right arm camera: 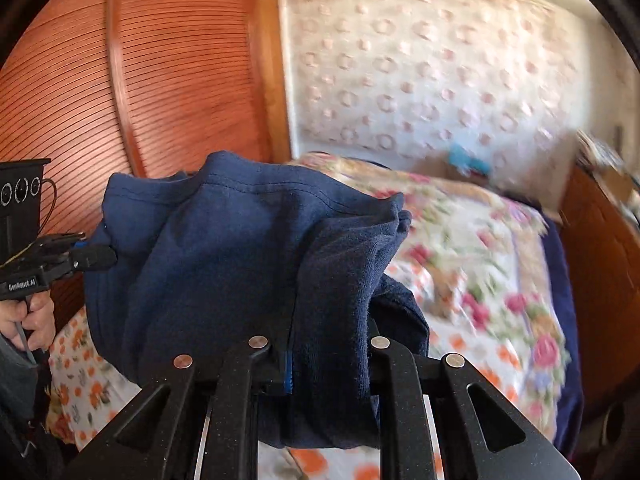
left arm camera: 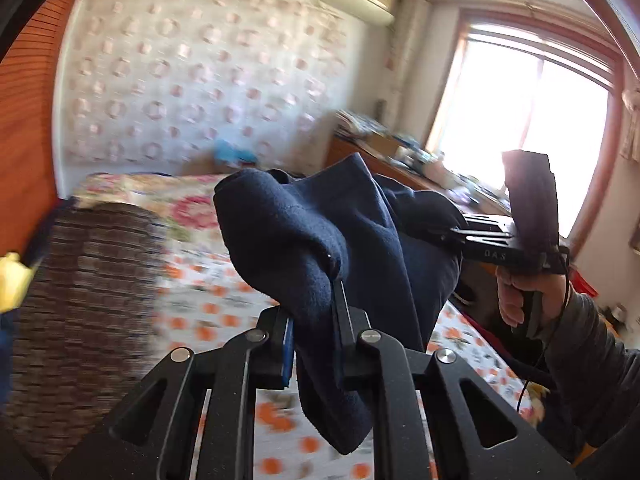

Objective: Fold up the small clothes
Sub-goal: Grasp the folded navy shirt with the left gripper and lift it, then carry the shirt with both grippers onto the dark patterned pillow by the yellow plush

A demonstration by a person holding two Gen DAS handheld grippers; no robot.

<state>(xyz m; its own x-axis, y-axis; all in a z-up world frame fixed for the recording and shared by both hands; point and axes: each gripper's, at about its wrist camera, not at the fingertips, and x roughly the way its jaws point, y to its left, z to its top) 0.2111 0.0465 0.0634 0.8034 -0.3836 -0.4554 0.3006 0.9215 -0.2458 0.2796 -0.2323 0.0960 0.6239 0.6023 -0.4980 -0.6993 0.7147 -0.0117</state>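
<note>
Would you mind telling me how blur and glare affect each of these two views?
Left wrist view: the window is blown out white, and the bed cover is motion-smeared, while the navy garment stays sharp. Right wrist view: no glare, the wallpaper is streaked.

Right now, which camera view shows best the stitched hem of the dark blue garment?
The right wrist view: the hem's stitch line runs clearly along the top edge of the dark blue garment. The left wrist view shows only bunched fabric with no visible stitching.
</note>
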